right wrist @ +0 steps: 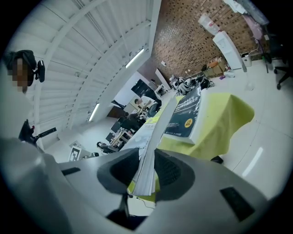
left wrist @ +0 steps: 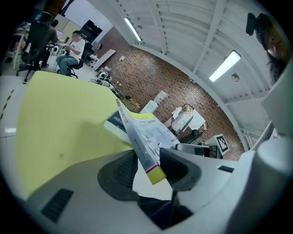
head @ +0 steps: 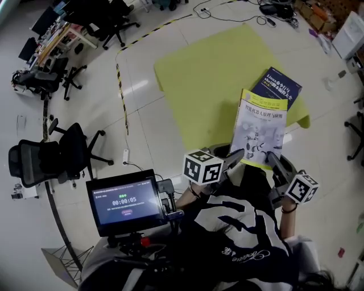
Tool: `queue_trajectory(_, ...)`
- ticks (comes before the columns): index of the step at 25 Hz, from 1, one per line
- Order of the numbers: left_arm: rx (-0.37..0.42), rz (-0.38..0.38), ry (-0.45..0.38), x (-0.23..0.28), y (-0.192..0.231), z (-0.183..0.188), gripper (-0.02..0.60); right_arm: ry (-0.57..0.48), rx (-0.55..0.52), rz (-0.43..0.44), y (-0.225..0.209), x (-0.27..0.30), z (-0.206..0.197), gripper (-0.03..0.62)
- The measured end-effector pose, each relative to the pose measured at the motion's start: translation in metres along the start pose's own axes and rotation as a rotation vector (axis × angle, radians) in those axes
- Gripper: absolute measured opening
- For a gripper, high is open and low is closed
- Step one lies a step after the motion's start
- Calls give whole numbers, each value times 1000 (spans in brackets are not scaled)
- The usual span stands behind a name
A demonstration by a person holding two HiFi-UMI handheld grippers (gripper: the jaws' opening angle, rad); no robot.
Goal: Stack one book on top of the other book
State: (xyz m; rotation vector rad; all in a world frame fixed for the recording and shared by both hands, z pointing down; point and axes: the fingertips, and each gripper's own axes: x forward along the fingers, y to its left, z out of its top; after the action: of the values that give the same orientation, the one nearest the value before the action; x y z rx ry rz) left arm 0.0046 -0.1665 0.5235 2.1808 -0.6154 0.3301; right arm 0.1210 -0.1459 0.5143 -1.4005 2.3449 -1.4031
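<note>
A white book with a yellow top band (head: 259, 128) is held up, tilted, over the near edge of the yellow-green table (head: 193, 85). My left gripper (head: 236, 158) is shut on its near left corner, the spine (left wrist: 145, 153) pinched between the pads. My right gripper (head: 273, 162) is shut on its near right edge, the page edges (right wrist: 147, 167) clamped between the pads. A dark blue book (head: 277, 88) lies flat on the table just beyond the white one. It also shows in the left gripper view as the blue book (left wrist: 115, 122) and in the right gripper view as the blue book (right wrist: 185, 112).
A screen with a timer (head: 126, 202) stands at my lower left. Black office chairs (head: 54, 156) stand on the floor to the left, with yellow-black tape (head: 120, 91) running beside the table. Cables and boxes (head: 278, 11) lie beyond the table's far side.
</note>
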Motion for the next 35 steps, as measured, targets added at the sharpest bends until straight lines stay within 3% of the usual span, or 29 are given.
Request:
queue_trajectory(8, -20, -15, -10, 36, 5, -1, 150, 7, -39, -39, -31, -1, 14, 103)
queue_trajectory(13, -88, 66, -29, 153, -10, 54, 150, 106, -58, -6, -121, -1, 118, 104)
queue_trajectory(17, -121, 137, -34, 200, -8, 77, 150, 171, -73, 28, -161, 9, 160, 104)
queue_trajectory(22, -127, 207, -24, 202, 9, 79, 150, 229, -81, 50, -169, 29, 159, 103)
queue_trajectory(29, -98, 317, 55, 203, 42, 60, 149, 297, -54, 10, -190, 53, 129, 103)
queue_trajectory(35, -187, 274, 11, 210, 50, 56, 150, 252, 10, -16, -204, 54, 125, 107)
